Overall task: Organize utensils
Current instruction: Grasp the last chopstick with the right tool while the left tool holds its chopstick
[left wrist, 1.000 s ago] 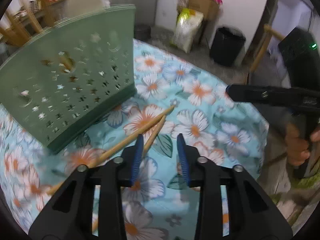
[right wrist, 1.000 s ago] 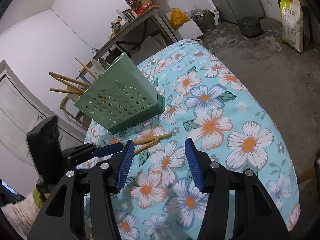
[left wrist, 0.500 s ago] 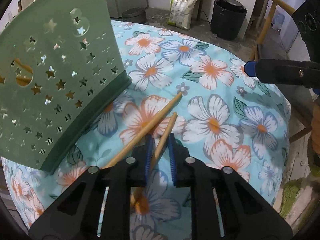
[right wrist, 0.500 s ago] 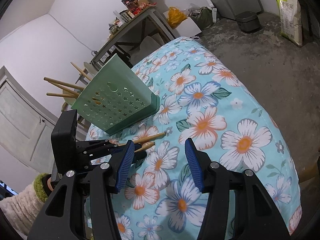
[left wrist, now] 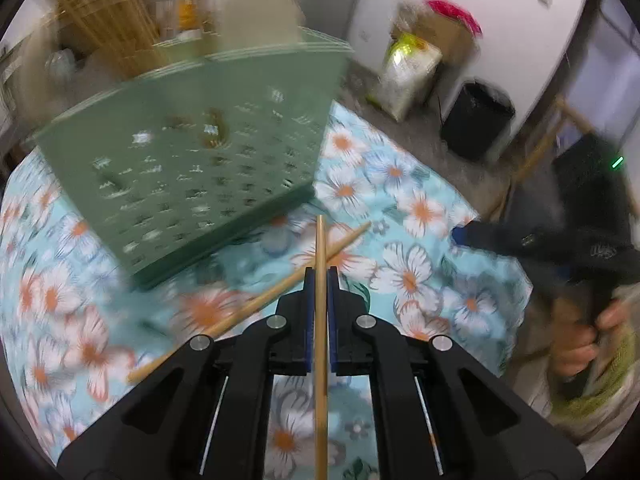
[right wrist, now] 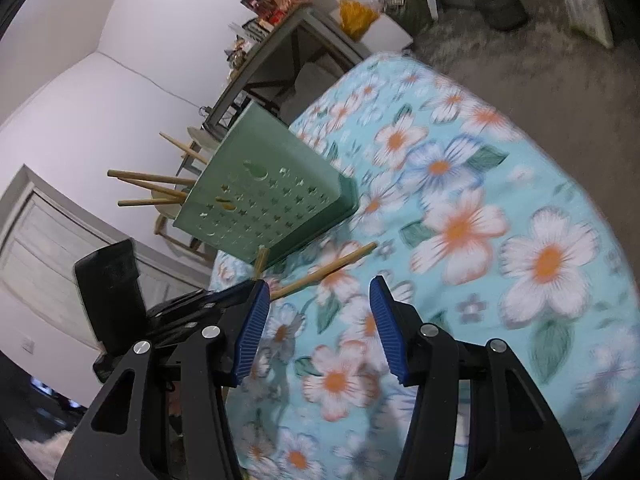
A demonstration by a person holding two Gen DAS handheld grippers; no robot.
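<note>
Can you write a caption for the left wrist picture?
Left gripper shut on one chopstick beside the green holder.

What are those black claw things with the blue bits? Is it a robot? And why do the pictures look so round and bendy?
It is not a robot. A person holds two grabbing tools, one in each hand. Each tool has a small camera that looks along its fingers, and the wide lens bends the picture.

One picture comes from the left gripper. Its blue pads have just been closing and now pinch one wooden chopstick. A second chopstick lies on the flowery tablecloth, in front of a green holder with star holes.

The other picture comes from the right gripper. It is open and holds nothing. More chopsticks stick out of the holder's top there.
</note>
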